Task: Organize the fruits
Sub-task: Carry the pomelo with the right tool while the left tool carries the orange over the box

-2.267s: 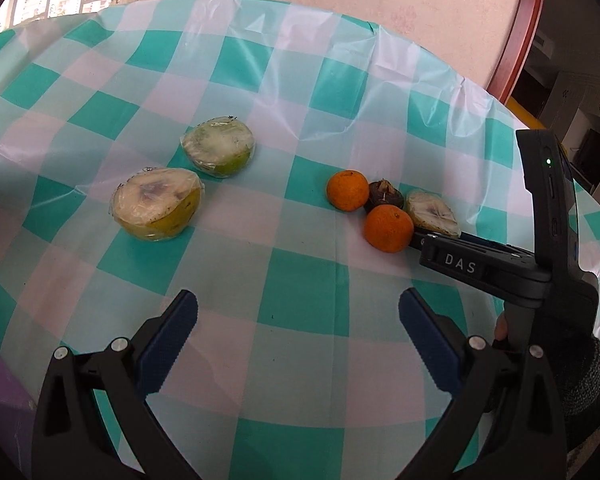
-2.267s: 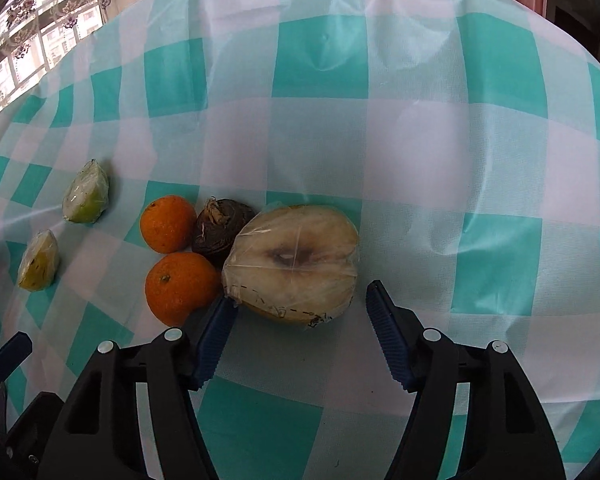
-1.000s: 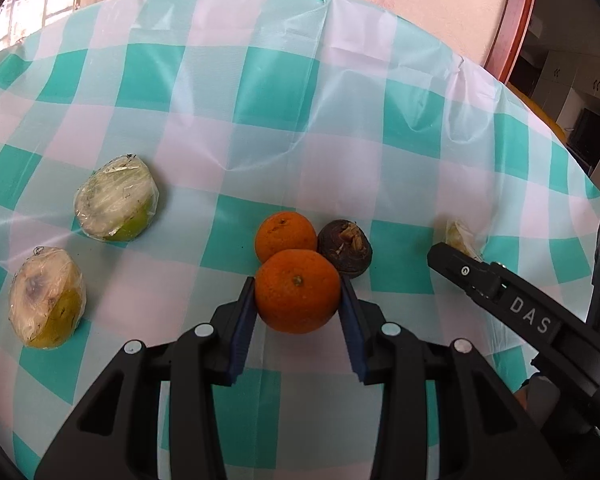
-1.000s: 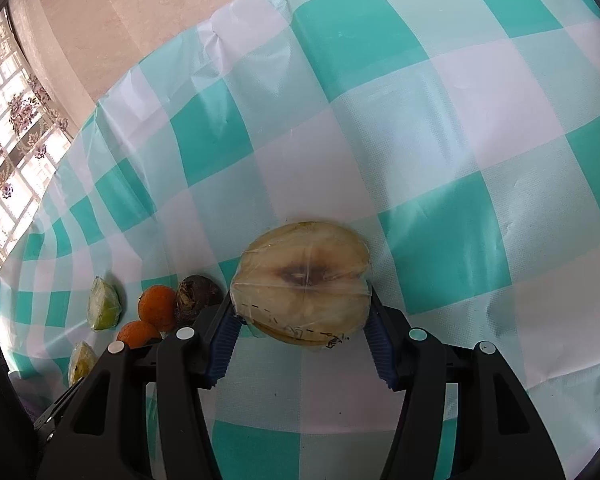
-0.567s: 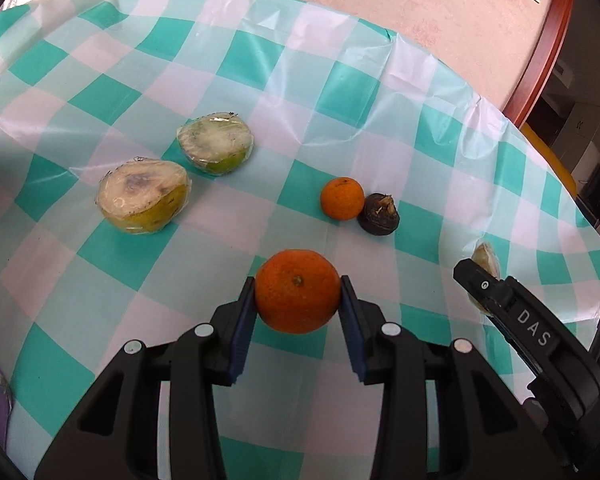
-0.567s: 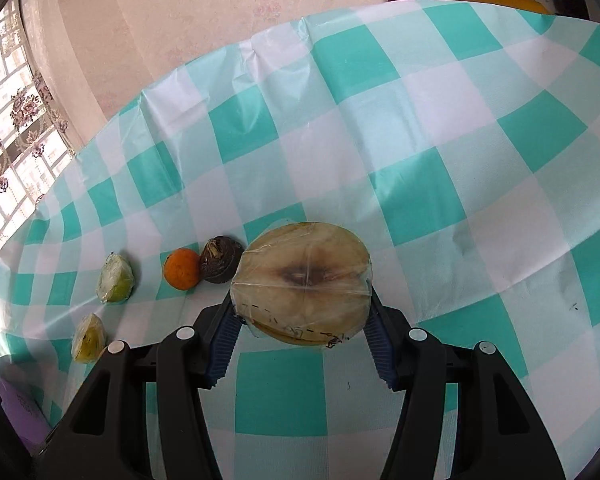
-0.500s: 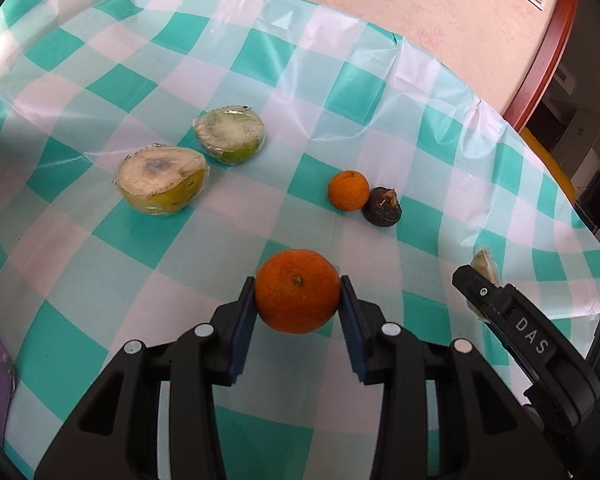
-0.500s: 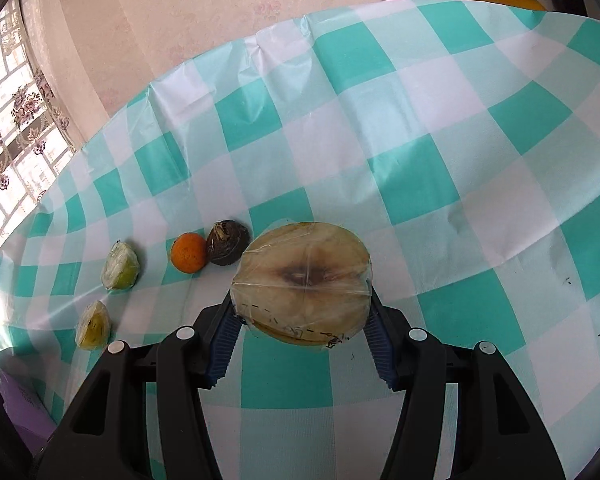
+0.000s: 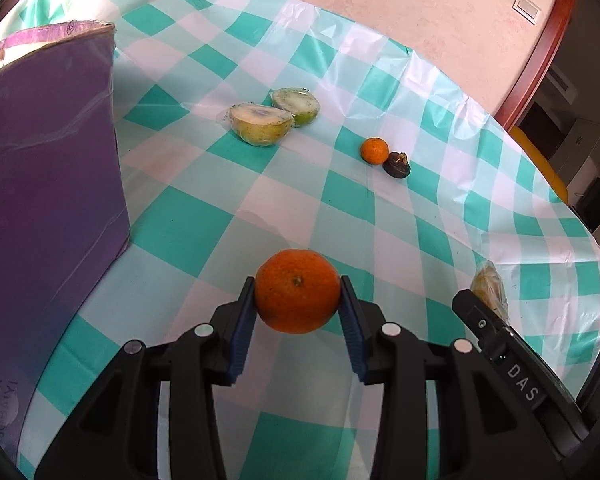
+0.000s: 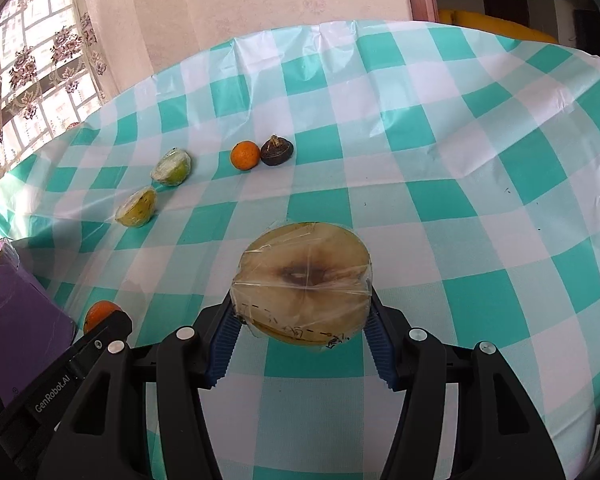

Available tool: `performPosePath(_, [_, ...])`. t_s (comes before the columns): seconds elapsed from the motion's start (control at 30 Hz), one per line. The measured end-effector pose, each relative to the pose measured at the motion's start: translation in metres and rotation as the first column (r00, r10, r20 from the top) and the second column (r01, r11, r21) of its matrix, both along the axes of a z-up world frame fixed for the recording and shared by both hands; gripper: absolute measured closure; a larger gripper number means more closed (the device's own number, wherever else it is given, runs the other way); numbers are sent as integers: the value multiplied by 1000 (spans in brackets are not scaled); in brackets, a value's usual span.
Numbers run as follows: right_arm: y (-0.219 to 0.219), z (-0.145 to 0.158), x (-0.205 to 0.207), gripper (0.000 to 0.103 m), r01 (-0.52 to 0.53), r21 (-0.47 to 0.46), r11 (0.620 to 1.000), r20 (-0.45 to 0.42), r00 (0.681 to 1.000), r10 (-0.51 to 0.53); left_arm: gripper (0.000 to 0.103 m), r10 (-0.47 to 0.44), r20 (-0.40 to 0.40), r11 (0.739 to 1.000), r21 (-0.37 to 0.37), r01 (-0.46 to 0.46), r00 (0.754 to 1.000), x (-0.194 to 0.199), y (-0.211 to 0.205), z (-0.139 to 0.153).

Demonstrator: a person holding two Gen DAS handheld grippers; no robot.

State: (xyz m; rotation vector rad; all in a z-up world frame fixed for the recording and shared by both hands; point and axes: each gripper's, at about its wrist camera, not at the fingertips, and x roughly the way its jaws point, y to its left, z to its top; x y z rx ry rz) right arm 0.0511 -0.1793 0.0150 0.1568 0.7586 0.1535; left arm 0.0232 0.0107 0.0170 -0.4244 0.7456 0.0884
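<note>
My left gripper point(image 9: 298, 300) is shut on a large orange point(image 9: 298, 290) held above the checked tablecloth. My right gripper point(image 10: 302, 312) is shut on a plastic-wrapped half fruit point(image 10: 302, 280) with a brown core, cut face towards the camera. Farther off on the cloth lie a small orange point(image 9: 374, 150), a dark round fruit point(image 9: 396, 164) beside it, and two wrapped yellow-green fruit halves point(image 9: 261, 122) point(image 9: 296, 105) side by side. In the right wrist view the same group shows: small orange point(image 10: 245, 155), dark fruit point(image 10: 276, 150), two halves point(image 10: 172, 167) point(image 10: 137, 205).
A purple cardboard box point(image 9: 44, 168) stands at the left, close to the left gripper; its corner point(image 10: 16, 308) shows at the right wrist view's lower left. The teal-and-white tablecloth point(image 9: 420, 208) covers a round table. Pink wall and a wooden door frame lie beyond.
Both grippers have drawn back from the fruit group and swung left, each keeping its fruit. The purple box has come into view at the left.
</note>
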Motion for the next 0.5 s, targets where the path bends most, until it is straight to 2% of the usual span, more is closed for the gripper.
performPosePath(0.27, [4,-3,-22,47,-81,34,996,-18,997,81,63,-18,17,1000,0,18,1000,-34,0,2])
performPosePath(0.5, [10,4,-41,47,-89,44,995,26,996,88,63,-8,80,996,90,1,997,-61,-7,11])
